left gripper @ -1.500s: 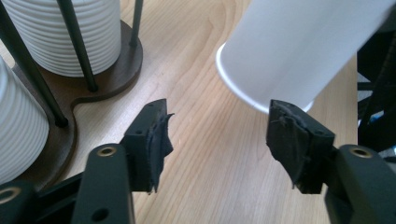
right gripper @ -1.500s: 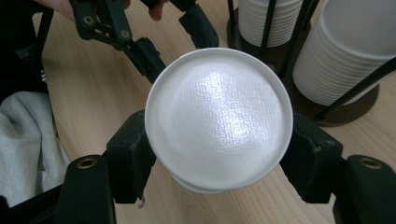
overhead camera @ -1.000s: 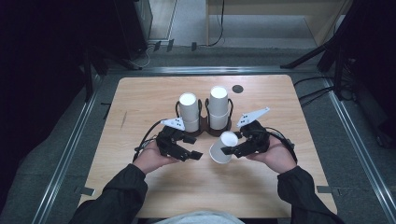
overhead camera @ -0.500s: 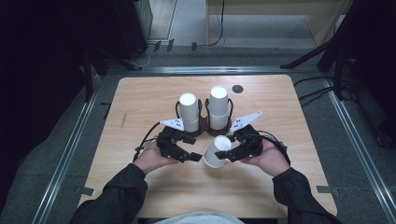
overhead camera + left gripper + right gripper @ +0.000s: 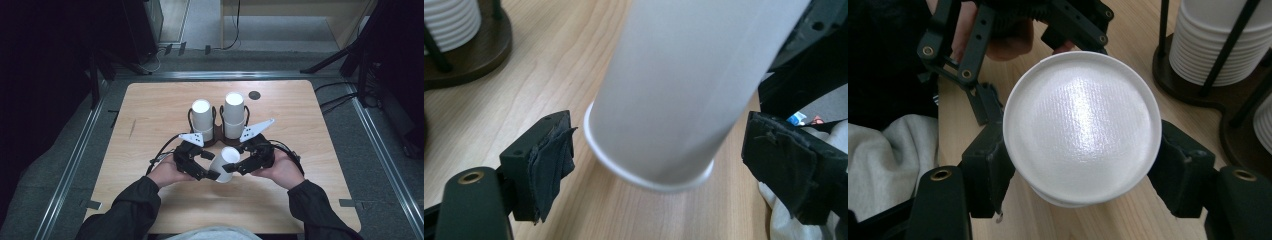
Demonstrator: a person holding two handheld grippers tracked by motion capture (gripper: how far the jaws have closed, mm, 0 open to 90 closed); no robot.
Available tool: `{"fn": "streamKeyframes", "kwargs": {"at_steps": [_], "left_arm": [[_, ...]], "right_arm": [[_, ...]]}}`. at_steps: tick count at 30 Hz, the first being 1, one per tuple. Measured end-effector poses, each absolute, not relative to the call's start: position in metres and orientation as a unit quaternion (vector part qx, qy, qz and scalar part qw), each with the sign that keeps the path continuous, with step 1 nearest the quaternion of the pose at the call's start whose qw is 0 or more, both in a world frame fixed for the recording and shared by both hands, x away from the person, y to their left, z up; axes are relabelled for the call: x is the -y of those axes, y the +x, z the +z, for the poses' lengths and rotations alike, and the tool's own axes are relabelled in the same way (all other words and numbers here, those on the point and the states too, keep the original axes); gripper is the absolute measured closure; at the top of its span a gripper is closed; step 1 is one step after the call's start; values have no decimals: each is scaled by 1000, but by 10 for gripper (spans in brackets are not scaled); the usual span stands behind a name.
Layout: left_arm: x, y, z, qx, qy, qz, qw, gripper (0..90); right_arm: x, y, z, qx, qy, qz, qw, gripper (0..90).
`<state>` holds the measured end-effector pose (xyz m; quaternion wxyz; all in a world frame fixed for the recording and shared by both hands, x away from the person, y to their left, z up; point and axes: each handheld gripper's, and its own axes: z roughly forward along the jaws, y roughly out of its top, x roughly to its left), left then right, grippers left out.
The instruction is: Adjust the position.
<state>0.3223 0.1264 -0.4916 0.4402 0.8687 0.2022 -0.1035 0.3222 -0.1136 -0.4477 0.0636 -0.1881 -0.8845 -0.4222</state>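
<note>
A single white paper cup (image 5: 226,163) lies tilted just above the table between my two hands. My right gripper (image 5: 239,161) is shut on it near its closed bottom; in the right gripper view the cup's bottom (image 5: 1080,125) faces the camera and both pads of the right gripper (image 5: 1081,170) press its sides. My left gripper (image 5: 211,165) is open. In the left gripper view the cup's rim end (image 5: 674,100) sits between the jaws of the left gripper (image 5: 659,160), with a gap at each pad. These jaws have just been opening.
A dark wooden holder (image 5: 217,140) behind the grippers carries two upright stacks of white cups (image 5: 202,117) (image 5: 234,112) inside black wire posts. A small black disc (image 5: 254,95) lies near the table's far edge. Metal rails run along both table sides.
My right gripper has carried the cup leftward, toward the left gripper. The cup's rim end now sits between the left jaws, which stand wider than before.
</note>
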Motion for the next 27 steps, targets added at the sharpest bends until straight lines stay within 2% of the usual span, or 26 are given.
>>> {"fn": "streamKeyframes", "kwargs": {"at_steps": [14, 15, 16, 27], "left_arm": [[-121, 316, -490, -170, 869, -83, 458, 171], [-121, 315, -489, -168, 868, -81, 460, 181], [-120, 313, -488, -164, 869, -76, 461, 230], [-119, 314, -482, -145, 879, -68, 449, 294]], "right_arm": [[110, 321, -442, 870, -186, -449, 82, 327], [110, 321, -442, 870, -186, -449, 83, 328], [110, 321, -442, 870, -188, -448, 81, 330], [112, 323, -443, 868, -183, -454, 81, 323]]}}
